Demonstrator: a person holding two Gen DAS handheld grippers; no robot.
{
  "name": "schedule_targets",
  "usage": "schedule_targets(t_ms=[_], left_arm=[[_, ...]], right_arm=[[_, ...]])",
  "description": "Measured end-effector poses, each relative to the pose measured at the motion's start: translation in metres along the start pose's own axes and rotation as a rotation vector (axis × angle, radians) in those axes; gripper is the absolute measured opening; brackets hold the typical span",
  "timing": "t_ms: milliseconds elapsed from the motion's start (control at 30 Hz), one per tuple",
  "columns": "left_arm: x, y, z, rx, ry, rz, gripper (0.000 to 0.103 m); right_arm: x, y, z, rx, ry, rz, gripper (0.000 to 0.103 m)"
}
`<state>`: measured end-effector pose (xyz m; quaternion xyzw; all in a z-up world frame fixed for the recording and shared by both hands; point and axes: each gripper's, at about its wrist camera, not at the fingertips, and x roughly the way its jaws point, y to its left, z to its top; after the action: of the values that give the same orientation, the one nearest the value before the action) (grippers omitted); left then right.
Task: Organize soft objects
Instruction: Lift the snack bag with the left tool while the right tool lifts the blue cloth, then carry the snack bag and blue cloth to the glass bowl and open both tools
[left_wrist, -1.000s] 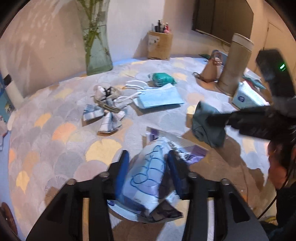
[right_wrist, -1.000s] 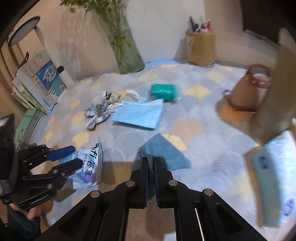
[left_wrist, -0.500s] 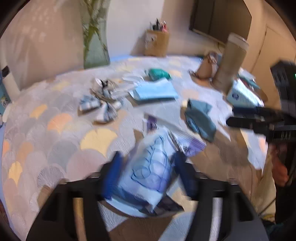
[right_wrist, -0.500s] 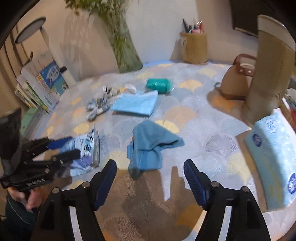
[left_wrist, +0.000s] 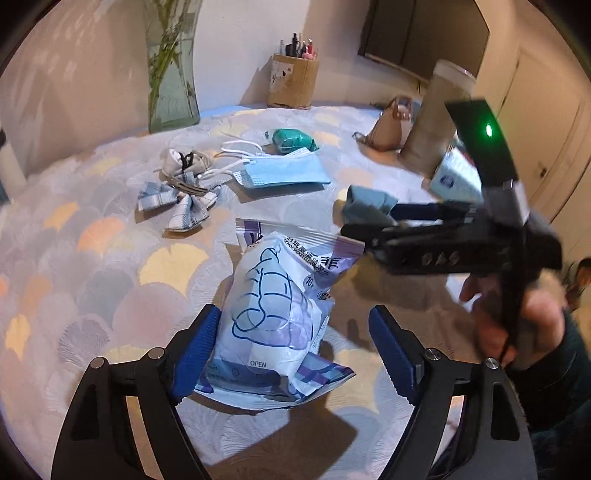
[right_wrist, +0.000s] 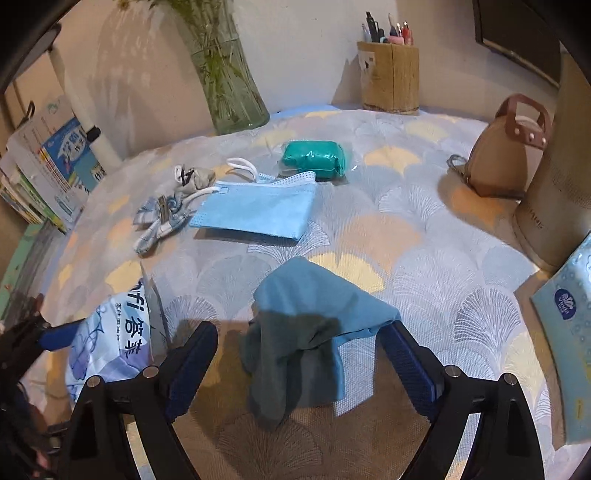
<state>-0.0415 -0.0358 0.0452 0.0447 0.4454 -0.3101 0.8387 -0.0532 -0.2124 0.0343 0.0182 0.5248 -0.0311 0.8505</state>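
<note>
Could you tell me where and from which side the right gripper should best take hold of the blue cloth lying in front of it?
Probably the raised fold of the blue cloth, taken from above. The cloth lies crumpled on the tablecloth, peaked at its far end and flat nearer the camera. The right gripper, jaws just opened, already straddles it without pressing, so closing on that ridge should gather several layers.

A glass vase with green stems and a wooden pen holder are seen at the counter's far edge, well beyond the tool.
</note>
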Motion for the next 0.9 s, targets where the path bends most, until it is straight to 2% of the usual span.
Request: schedule_targets(t_ms=[67, 133, 200, 300, 433, 500, 633, 800, 900], left_arm=[[0.002, 0.007, 0.0, -0.06, -0.002, -0.057, 0.081], [0.005, 0.013, -0.002, -0.112, 0.002, -0.092, 0.081], [0.009, 0.016, -0.004, -0.132, 0.008, -0.096, 0.081], [0.014, 0.015, -0.006, -0.141, 0.007, -0.049, 0.073], [0.013, 0.01, -0.006, -0.131, -0.011, -0.072, 0.042], [0.01, 0.008, -0.005, -0.128, -0.031, -0.07, 0.039], [0.0, -0.004, 0.005, -0.111, -0.07, -0.097, 0.039], [-0.013, -0.036, 0.028, -0.035, -0.116, -0.115, 0.039], [-0.018, -0.061, 0.046, 0.018, -0.143, -0.15, 0.039]], right_arm=[[-0.002, 0.005, -0.002, -0.027, -0.015, -0.027, 0.069], [-0.004, 0.009, -0.003, -0.045, -0.03, -0.016, 0.048], [-0.005, 0.011, -0.005, -0.057, -0.038, -0.016, 0.04], [-0.006, 0.011, -0.006, -0.053, -0.046, -0.008, 0.032], [-0.011, 0.006, -0.007, -0.023, -0.066, 0.038, 0.02], [-0.021, -0.002, -0.007, 0.014, -0.106, 0.062, 0.013], [-0.051, -0.015, -0.01, 0.079, -0.213, 0.161, 0.012], [-0.09, -0.041, -0.007, 0.138, -0.28, 0.157, 0.012], [-0.115, -0.062, -0.008, 0.168, -0.327, 0.14, 0.012]])
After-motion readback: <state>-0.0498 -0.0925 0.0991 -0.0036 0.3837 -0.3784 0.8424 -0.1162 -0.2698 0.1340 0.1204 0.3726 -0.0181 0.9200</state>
